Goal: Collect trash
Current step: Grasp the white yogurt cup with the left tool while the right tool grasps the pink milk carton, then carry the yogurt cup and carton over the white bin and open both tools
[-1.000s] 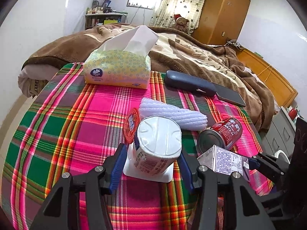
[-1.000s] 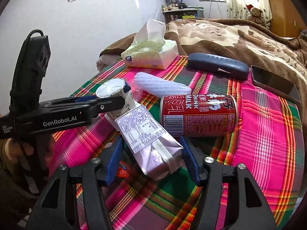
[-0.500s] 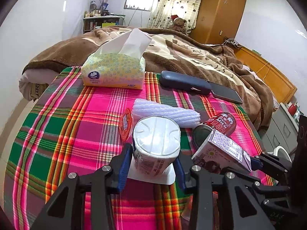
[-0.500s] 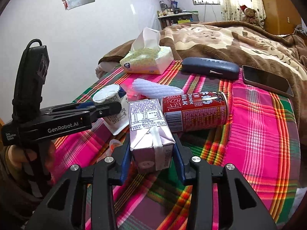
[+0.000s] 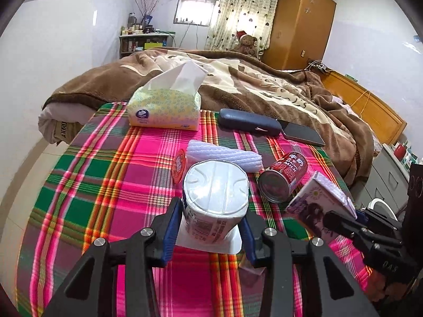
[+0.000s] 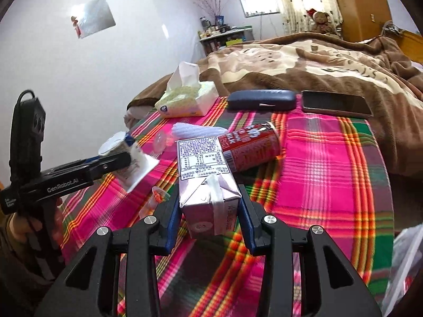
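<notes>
Both grippers lifting trash off plaid cloth [image 5: 105, 185]. Left gripper [image 5: 211, 227] clamping white cup [image 5: 216, 198]; right gripper [image 6: 208, 219] clamping milk carton [image 6: 206, 179]. Red can [image 5: 284, 178], foam sleeve [image 5: 224, 155] lying behind. Next: carrying both to bag, likely plastic [image 6: 404, 259] at right edge, releasing there.

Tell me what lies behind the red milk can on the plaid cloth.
Behind the red milk can lie a dark glasses case and a phone, both flat on the plaid cloth. White foam netting sits beside it. Anything under the can is hidden.
</notes>
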`<action>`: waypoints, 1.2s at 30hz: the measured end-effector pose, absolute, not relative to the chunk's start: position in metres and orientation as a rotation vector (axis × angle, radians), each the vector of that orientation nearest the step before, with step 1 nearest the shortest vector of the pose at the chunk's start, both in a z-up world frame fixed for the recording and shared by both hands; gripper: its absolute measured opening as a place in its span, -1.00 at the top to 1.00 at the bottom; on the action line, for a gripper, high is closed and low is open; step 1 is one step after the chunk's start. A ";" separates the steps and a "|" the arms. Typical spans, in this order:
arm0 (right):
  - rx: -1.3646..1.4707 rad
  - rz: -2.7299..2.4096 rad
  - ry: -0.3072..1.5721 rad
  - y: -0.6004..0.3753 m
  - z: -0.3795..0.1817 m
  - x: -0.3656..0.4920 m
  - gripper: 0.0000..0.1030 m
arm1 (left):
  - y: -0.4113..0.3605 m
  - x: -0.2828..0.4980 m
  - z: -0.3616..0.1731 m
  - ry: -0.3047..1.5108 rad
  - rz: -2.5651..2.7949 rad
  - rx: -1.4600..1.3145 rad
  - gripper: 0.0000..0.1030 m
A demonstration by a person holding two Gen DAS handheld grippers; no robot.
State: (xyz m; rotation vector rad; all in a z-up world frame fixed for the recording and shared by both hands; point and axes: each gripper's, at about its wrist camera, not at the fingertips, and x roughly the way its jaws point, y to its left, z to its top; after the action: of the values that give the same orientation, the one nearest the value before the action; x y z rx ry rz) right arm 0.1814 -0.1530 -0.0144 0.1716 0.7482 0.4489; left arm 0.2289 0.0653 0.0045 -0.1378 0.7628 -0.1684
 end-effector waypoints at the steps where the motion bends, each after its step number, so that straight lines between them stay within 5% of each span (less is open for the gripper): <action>1: 0.178 0.447 0.745 -0.156 -0.014 0.179 0.22 | 0.067 0.225 0.006 0.758 -0.163 -0.139 0.19; 18: 0.251 0.340 0.680 -0.205 -0.004 0.141 0.22 | 0.058 0.177 0.021 0.729 -0.169 -0.137 0.19; 36: 0.314 0.123 0.611 -0.302 0.009 0.088 0.22 | -0.075 0.149 0.037 0.708 -0.421 -0.040 0.19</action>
State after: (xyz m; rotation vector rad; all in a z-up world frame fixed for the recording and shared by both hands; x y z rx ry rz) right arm 0.0879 -0.3025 0.0091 0.3138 0.6106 0.1230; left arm 0.1494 -0.0751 0.0369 -0.0399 0.7084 -0.4211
